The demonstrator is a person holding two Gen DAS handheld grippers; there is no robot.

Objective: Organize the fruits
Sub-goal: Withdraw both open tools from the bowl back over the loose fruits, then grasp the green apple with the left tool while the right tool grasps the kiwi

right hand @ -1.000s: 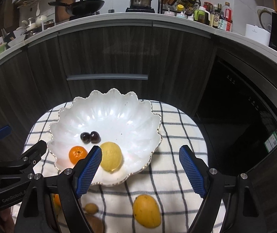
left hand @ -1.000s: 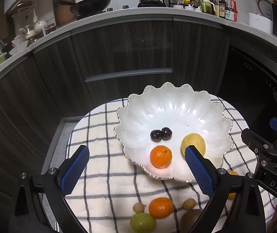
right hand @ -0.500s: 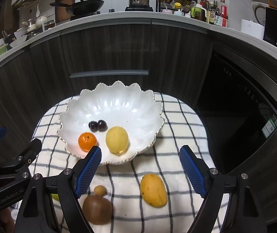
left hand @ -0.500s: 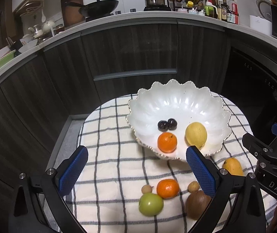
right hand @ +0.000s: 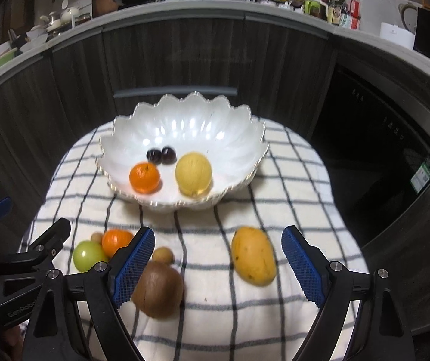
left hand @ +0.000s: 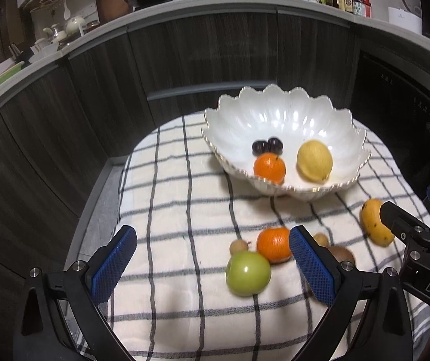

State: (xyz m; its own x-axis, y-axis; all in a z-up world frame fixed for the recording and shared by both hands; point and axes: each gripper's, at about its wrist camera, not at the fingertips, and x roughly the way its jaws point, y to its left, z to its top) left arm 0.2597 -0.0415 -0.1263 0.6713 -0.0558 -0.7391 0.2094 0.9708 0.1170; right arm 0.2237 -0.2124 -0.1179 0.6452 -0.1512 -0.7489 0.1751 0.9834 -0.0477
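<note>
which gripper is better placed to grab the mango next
Right. The mango lies on the checked cloth between the open right gripper fingers; the open left gripper faces the green apple instead.

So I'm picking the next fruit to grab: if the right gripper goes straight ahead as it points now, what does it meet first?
Probably the mango, lying on the checked cloth between the open right gripper fingers; beyond it is the white bowl. Depth is uncertain.
</note>
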